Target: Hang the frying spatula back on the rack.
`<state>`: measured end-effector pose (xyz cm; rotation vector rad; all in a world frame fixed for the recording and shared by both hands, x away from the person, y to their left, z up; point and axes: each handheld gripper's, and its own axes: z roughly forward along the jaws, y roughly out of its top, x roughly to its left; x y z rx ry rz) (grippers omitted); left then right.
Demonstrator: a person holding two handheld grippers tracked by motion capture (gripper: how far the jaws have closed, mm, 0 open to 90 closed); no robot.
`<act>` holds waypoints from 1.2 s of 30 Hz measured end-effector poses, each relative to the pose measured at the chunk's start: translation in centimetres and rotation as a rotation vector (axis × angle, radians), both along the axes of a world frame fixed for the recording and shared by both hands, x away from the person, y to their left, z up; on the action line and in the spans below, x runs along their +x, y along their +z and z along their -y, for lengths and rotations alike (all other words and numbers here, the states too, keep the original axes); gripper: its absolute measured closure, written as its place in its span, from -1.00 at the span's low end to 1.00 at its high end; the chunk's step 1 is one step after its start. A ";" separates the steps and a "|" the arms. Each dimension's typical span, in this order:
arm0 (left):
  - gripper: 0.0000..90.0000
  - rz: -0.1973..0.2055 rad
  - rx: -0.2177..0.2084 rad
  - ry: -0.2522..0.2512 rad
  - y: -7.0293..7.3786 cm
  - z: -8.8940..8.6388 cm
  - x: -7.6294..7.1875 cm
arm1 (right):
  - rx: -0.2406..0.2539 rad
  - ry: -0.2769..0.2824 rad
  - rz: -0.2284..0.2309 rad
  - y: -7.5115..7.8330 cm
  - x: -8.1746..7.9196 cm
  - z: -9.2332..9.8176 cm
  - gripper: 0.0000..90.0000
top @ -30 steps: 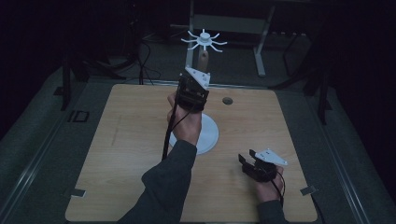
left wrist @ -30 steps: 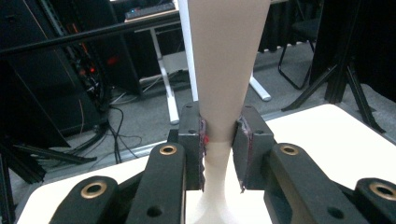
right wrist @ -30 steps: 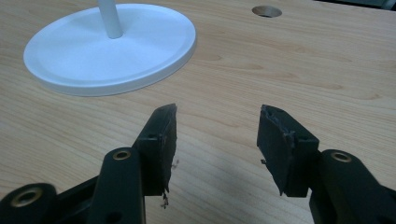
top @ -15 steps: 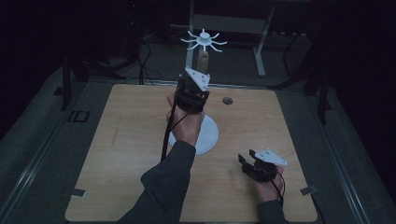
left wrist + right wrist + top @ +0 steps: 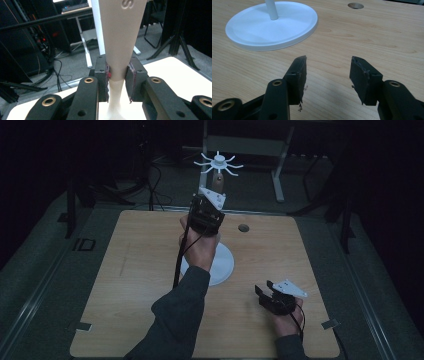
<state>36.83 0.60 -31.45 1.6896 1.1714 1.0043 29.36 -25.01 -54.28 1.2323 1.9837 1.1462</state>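
Observation:
My left gripper point(image 5: 215, 196) is raised over the middle of the table, shut on a cream tapered piece point(image 5: 121, 37) that widens upward and has a raised letter near its top. In the left gripper view my left gripper point(image 5: 118, 72) has both pads pressed on the piece's narrow lower part. The piece's top point(image 5: 218, 181) shows just under the spoked white head point(image 5: 218, 162) of a stand. The stand's round white base point(image 5: 225, 265) lies on the table under my left wrist. My right gripper point(image 5: 263, 289) rests low at the front right, open and empty point(image 5: 328, 72), aimed toward the base point(image 5: 287, 25).
The wooden table point(image 5: 125, 270) has a small round hole point(image 5: 243, 227) behind the base. The stand's thin white pole point(image 5: 271, 10) rises from the base. Beyond the table's far edge are dark equipment racks, cables and a white desk frame point(image 5: 85, 47).

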 end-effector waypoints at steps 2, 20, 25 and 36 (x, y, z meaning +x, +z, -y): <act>0.64 -0.006 -0.002 0.003 -0.1 0.0 0.1 | -0.001 0.000 0.000 0.0 0.0 0.0 0.05; 0.36 0.019 -0.018 -0.045 -0.5 -0.4 -0.6 | -0.003 0.000 -0.001 -0.1 0.0 -0.1 0.05; 0.21 0.017 -0.023 -0.059 -0.8 -0.3 -0.8 | -0.005 0.002 -0.001 -0.1 0.0 -0.1 0.04; 0.01 0.032 -0.039 -0.070 -0.8 -0.9 -1.6 | -0.005 0.000 -0.002 -0.1 0.0 -0.1 0.05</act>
